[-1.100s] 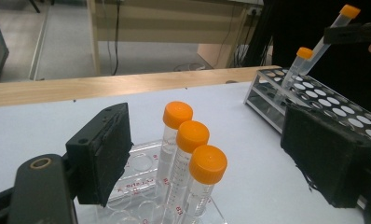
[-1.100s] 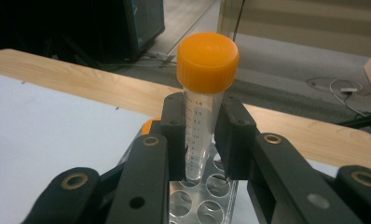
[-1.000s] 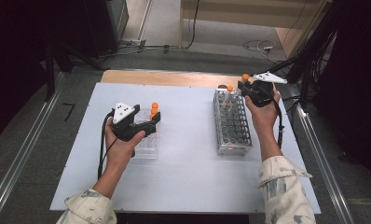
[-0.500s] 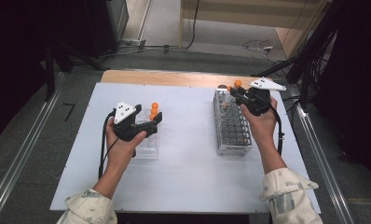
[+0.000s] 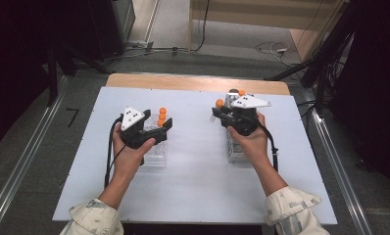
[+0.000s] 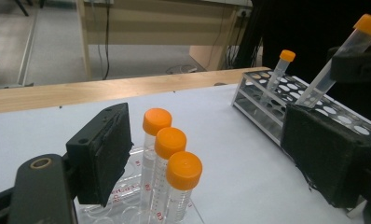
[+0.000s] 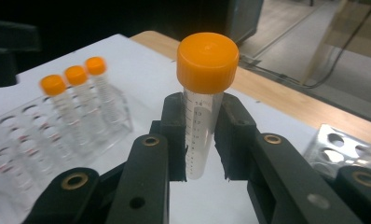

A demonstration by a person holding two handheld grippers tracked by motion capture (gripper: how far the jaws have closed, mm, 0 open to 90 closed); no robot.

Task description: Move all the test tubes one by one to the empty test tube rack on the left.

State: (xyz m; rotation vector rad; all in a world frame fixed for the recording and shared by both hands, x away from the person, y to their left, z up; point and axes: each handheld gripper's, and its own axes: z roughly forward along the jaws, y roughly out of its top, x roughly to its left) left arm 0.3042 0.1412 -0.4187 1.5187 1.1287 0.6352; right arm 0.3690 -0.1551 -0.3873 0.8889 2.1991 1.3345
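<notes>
Right gripper (image 7: 200,140) clamps clear orange-capped tube (image 7: 203,102) low; risk: tilts, misses clear plastic rack (image 5: 156,155) hole. Left gripper (image 5: 161,128) open, steadying.

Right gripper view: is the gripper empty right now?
No, the right gripper is shut on an orange-capped tube, which stands upright between its two black pads.

three tubes (image 6: 169,154) in clear rack (image 5: 156,155) left, metal rack (image 6: 286,100) right, both on table (image 5: 198,191)
</notes>
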